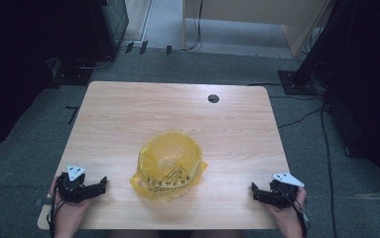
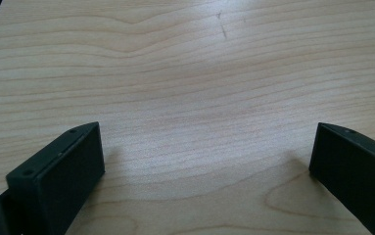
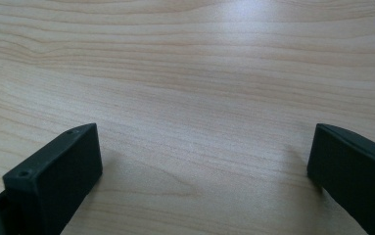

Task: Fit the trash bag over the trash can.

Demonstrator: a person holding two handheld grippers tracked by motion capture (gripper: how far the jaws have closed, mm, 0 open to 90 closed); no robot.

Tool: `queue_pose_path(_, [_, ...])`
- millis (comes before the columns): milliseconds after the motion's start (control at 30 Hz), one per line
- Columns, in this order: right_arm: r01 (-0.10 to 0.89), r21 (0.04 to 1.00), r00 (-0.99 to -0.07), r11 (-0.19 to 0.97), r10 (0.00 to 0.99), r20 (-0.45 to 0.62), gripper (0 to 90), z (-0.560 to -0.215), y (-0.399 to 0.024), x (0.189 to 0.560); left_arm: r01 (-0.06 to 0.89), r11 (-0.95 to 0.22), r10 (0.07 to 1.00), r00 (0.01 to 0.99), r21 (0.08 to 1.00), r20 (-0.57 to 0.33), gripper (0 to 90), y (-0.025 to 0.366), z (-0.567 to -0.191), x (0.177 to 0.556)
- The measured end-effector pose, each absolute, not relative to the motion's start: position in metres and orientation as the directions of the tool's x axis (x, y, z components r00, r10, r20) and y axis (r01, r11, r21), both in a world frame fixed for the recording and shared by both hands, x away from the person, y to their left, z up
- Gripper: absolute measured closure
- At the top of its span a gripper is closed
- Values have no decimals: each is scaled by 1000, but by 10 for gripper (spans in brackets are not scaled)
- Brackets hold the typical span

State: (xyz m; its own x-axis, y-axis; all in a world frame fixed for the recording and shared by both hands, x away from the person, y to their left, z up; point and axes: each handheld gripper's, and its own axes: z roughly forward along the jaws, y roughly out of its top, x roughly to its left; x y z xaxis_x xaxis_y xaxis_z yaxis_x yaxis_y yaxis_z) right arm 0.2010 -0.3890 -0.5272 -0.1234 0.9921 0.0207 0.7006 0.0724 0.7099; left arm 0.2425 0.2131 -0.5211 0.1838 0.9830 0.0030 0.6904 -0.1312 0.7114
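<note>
Our left gripper (image 1: pixel 98 186) and right gripper (image 1: pixel 258 192) rest on the near edge of the table (image 1: pixel 128 114), one at each side, both spread wide and holding nothing. Between them, well apart from both, we see a yellow plastic bag (image 1: pixel 169 166). It is thin, crinkly and see-through, with dark print on its near side. It stands up like a bowl with its round mouth open to the top. It is about as wide as it is deep, so we cannot tell a long side.
</note>
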Motion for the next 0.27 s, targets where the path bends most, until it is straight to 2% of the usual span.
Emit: queue_pose_path(267, [701, 710, -123, 72, 992, 21, 0, -527, -389, 201, 689, -141, 981, 194, 711, 6, 0, 212, -521, 243])
